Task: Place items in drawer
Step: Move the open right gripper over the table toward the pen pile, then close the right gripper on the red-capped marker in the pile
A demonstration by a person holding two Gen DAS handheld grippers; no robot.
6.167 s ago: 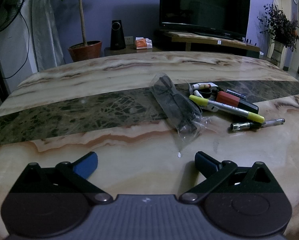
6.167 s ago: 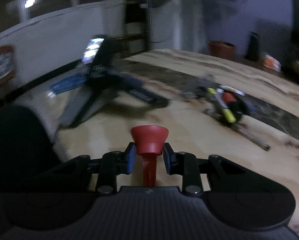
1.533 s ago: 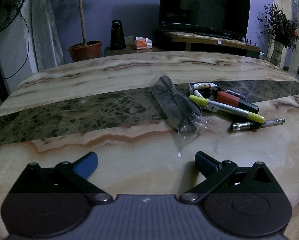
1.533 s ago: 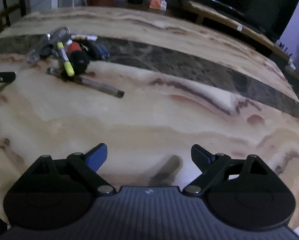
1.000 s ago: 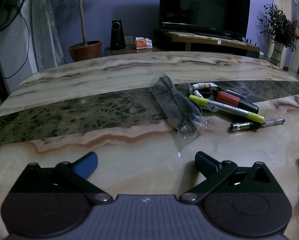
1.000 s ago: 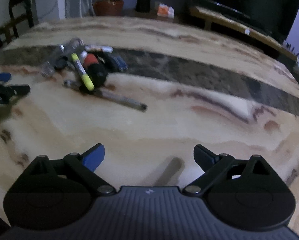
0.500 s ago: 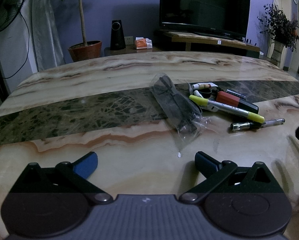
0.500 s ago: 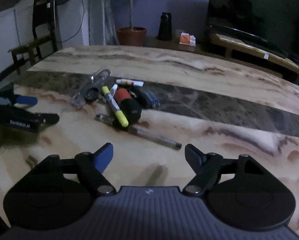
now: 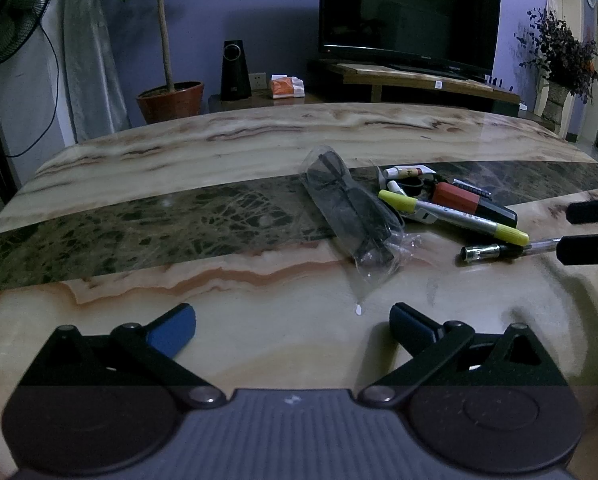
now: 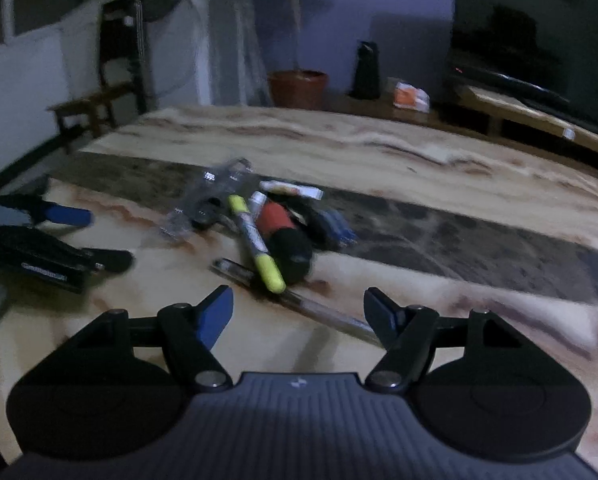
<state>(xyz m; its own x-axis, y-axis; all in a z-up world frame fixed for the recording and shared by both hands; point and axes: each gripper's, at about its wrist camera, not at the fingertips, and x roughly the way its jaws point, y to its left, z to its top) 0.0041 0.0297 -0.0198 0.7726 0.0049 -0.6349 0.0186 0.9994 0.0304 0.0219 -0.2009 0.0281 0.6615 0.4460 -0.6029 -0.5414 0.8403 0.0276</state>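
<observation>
A pile of small items lies on the marble table (image 9: 179,292): glasses in a clear bag (image 9: 351,212), a yellow highlighter (image 9: 455,218), a red-and-black marker (image 9: 471,202), a white tube (image 9: 409,171) and a clear pen (image 9: 507,249). My left gripper (image 9: 293,322) rests open on the near side of the pile, holding nothing. My right gripper (image 10: 299,308) is open and low, with the clear pen (image 10: 299,300) lying just ahead between its fingers. Beyond it lie the highlighter (image 10: 255,248) and the marker (image 10: 283,232). No drawer is in view.
The right gripper (image 9: 566,231) reaches in at the right edge of the left wrist view, by the pen's tip. The left gripper (image 10: 107,238) shows at the left in the right wrist view. Beyond the table are a potted plant (image 9: 171,100), a speaker (image 9: 235,70) and a television (image 9: 407,16).
The right gripper, shut on a red item 6 seconds ago, is now open and empty. It has swung toward the pile and closed in on the pen. The left gripper has not moved.
</observation>
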